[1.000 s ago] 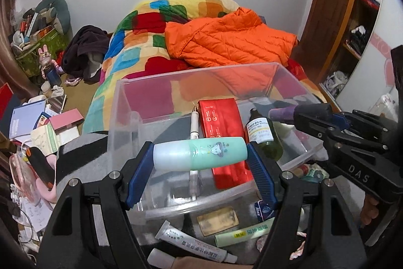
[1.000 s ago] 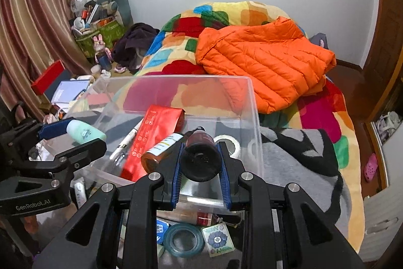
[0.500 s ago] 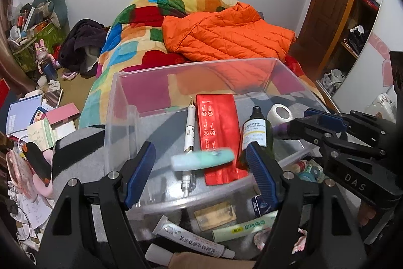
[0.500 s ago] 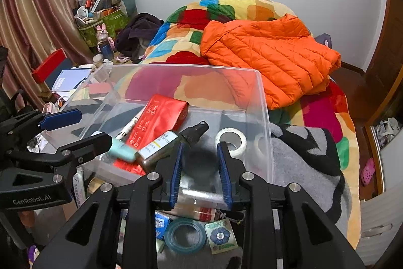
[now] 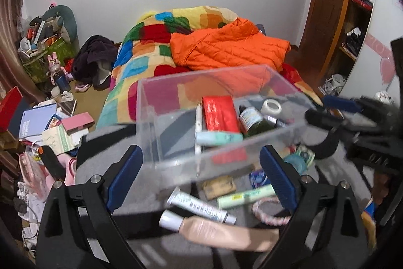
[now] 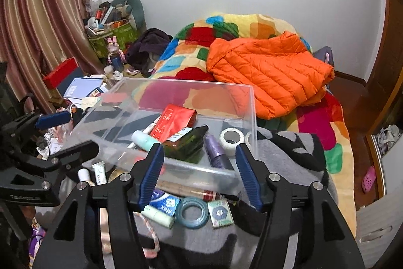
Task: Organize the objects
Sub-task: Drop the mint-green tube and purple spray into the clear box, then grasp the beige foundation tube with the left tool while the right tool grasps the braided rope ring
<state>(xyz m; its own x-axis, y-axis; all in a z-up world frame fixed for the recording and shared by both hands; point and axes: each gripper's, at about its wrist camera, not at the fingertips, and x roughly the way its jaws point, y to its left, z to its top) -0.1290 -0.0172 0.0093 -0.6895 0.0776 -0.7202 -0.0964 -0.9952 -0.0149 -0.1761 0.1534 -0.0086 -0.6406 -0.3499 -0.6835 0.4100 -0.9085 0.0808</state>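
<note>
Left gripper (image 5: 201,175) opening wide, nothing between its jaws. Right gripper (image 6: 200,174) opening too, about halfway, likewise empty. Lying inside the clear box (image 6: 253,115): mint bottle (image 6: 144,140) at nine o'clock of the green bottle (image 6: 186,144), purple tube (image 6: 214,150) at three o'clock, red packet (image 6: 173,119) at twelve, white tape roll (image 6: 231,138) by the right wall.

Orange jacket (image 6: 269,72), red pouch (image 6: 175,119), mint tube (image 6: 144,140)
</note>
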